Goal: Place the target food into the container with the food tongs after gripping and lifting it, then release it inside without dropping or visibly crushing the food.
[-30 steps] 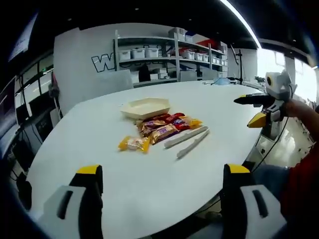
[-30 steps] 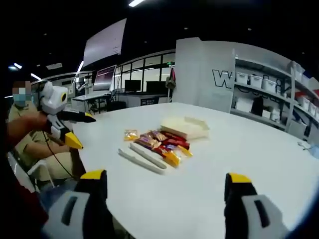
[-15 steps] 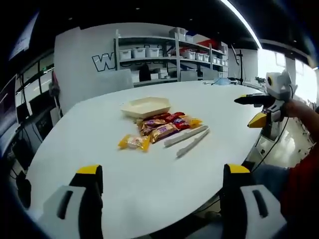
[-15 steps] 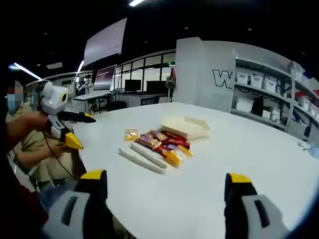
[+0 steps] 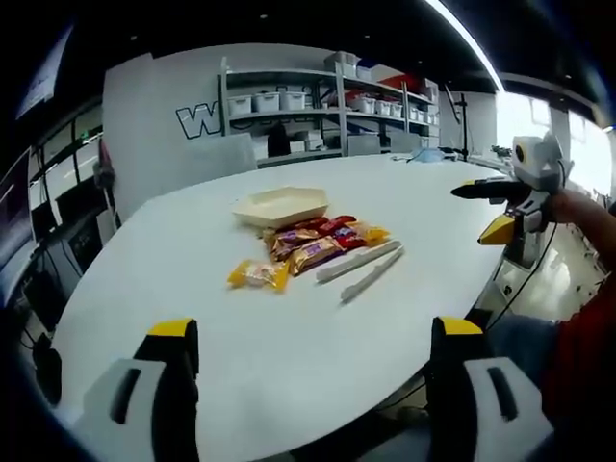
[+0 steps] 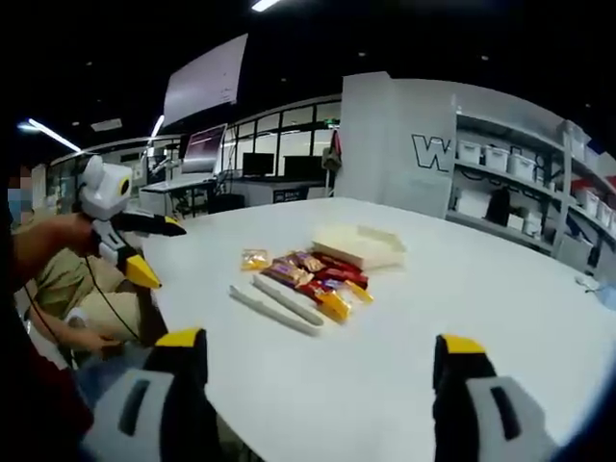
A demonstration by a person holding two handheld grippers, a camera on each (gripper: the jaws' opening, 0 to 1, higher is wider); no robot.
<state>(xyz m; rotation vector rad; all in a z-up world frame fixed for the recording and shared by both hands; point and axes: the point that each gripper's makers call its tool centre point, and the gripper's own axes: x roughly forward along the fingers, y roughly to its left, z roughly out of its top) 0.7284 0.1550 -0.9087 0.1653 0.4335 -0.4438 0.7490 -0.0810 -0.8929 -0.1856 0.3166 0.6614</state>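
Round white table [image 5: 289,337]: your largest item, carrying everything else, bare across the stretch nearest you. Shelving unit [image 5: 318,106] with white storage bins: against the far wall behind the table, beside large lettering on a white panel. Left gripper [image 5: 313,332]: you hold it off the near edge of the table, its yellow-tipped jaws spread wide with nothing between them; from the right gripper view it shows at the table's left edge [image 6: 144,245], gripped in your hand [image 6: 53,241], jaws apart. Right gripper [image 6: 322,342]: also off the near edge, jaws spread wide and empty; from the left gripper view it sits at the table's right edge [image 5: 496,207], jaws apart. Container [image 5: 281,206]: a shallow cream tray, toward the middle of the table, on the far side of the food and just beside it. Food tongs [image 5: 361,267]: pale, lying flat on the table with both arms side by side, just beside the food on the side nearer you, untouched. Wrapped snacks [image 5: 318,241]: a cluster of red, brown and orange packets between container and tongs. Yellow packet [image 5: 258,276]: single, lying slightly apart from the cluster's end, toward the table's near edge.
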